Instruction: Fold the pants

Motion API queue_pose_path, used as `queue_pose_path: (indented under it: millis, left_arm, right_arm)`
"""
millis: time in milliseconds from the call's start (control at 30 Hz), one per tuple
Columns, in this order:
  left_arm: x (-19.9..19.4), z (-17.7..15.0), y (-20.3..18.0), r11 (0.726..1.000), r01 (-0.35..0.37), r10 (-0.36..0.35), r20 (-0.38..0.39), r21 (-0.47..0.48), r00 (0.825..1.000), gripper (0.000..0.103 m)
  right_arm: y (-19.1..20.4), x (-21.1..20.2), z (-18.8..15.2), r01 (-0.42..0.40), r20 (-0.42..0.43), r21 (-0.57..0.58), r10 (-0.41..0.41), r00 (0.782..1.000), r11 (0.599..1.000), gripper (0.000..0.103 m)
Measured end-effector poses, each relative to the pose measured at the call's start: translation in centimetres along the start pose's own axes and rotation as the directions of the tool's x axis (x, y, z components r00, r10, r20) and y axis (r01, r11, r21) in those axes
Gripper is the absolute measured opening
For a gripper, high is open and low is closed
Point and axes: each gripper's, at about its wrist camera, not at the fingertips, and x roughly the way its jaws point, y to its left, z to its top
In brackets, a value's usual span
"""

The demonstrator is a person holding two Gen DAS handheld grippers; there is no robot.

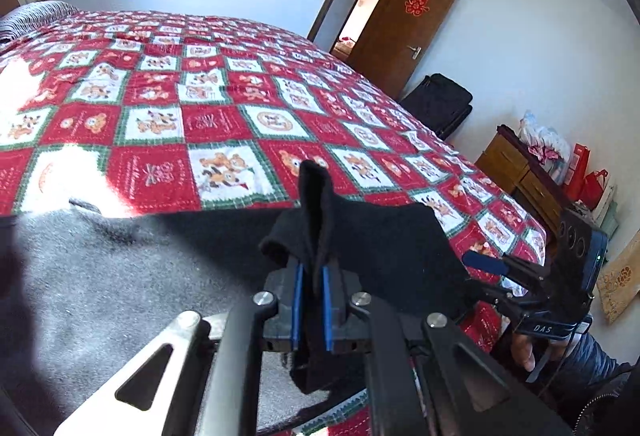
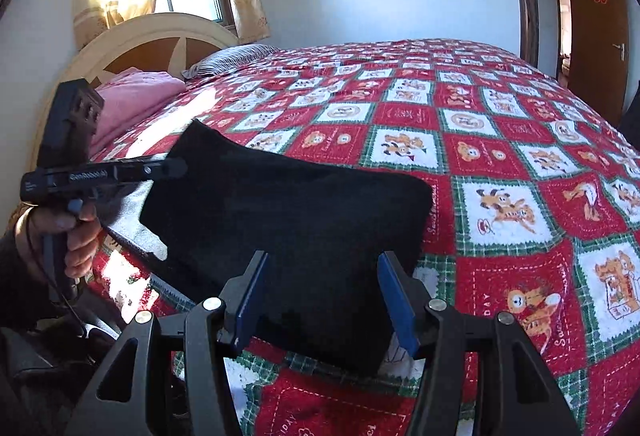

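**Q:** Status of each gripper, and how many were in use?

**A:** Two grippers were in use, one per hand. The left gripper (image 1: 311,298) had its two blue-padded fingers (image 1: 297,300) drawn nearly together, pinching a bunched ridge of the black pants (image 1: 372,248); cloth stood up above the pads toward 12 o'clock and hung below them toward 6 o'clock. The right gripper (image 2: 326,298) had its two blue fingers (image 2: 250,300) spread wide, with black cloth lying between them but neither pad visibly pressing on it.

**Q:** Location of the pants?

**A:** One pair was present, dark on the outside with a grey fleecy lining. In the right wrist view the pants (image 2: 288,211) lay folded over near the edge of the bed (image 2: 500,163), on the red, white and green checked bedspread. From there the left gripper (image 2: 176,167) appeared at 9 o'clock, clamped on a corner of the cloth. In the left wrist view the right gripper (image 1: 486,264) sat at 3 o'clock, beside the cloth's far edge.

**Q:** Other items counted?

**A:** One wooden door (image 1: 400,19) stood open at 1 o'clock in the left view. One pink blanket (image 2: 136,95) and one striped pillow (image 2: 232,57) lay by the headboard (image 2: 140,43) at 10 o'clock in the right view.
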Motion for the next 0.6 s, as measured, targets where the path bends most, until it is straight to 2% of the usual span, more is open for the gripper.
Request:
queue_pose_path:
  millis: [167,267,333,500,567,600]
  left_arm:
    - [2.2,-1.2,1.4,0.998,-0.062,0.06,-0.07,-0.02,0.996,0.009]
    - [2.9,-2.0,1.8,0.997,-0.073,0.071,-0.078,-0.024,0.994,0.015]
    - [2.7,-2.0,1.7,0.997,-0.079,0.078,-0.071,-0.011,0.994,0.016]
    - [2.6,-2.3,1.7,0.996,-0.092,0.092,-0.058,-0.004,0.994,0.02]
    - [2.5,-2.3,1.7,0.995,-0.096,0.096,-0.056,0.004,0.994,0.021]
    - [2.5,-2.3,1.7,0.995,-0.1,0.1,-0.057,0.006,0.993,0.024]
  right_arm:
    - [0.4,1.8,-0.8,0.04,-0.09,-0.046,-0.044,0.995,0.998,0.058]
    - [1.1,2.0,-1.2,0.066,-0.089,-0.1,-0.075,0.993,0.993,0.062]
    - [1.1,1.9,-1.2,0.068,-0.086,-0.105,-0.077,0.993,0.992,0.062]
    - [0.6,1.0,0.9,0.036,-0.01,-0.043,-0.037,0.999,0.998,0.063]
    - [0.1,2.1,2.0,0.036,-0.034,-0.014,-0.036,0.999,0.999,0.067]
    - [-0.5,3.7,2.2,0.043,-0.1,0.012,-0.042,0.994,0.999,0.069]
